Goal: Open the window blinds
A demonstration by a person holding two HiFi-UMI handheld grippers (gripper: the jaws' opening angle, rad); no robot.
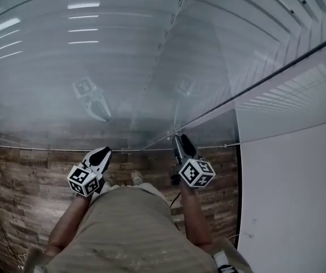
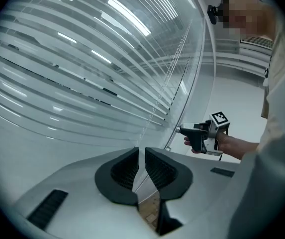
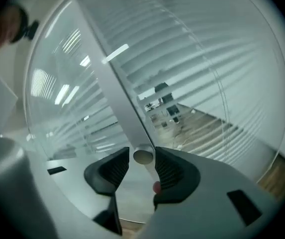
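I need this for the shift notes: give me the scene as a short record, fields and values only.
setting: a person stands facing a glass wall, on a wood floor
blinds: lowered; a room shows through the gaps between the slats
left gripper: jaws a narrow slit apart, nothing visibly gripped
right gripper: jaws apart, with a round knob between them
knob: sits at the foot of a grey strip
task state: blinds not yet raised

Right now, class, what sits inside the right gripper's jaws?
A round grey knob on the upright post sits between the right gripper's parted jaws. Its joint with the post is covered.
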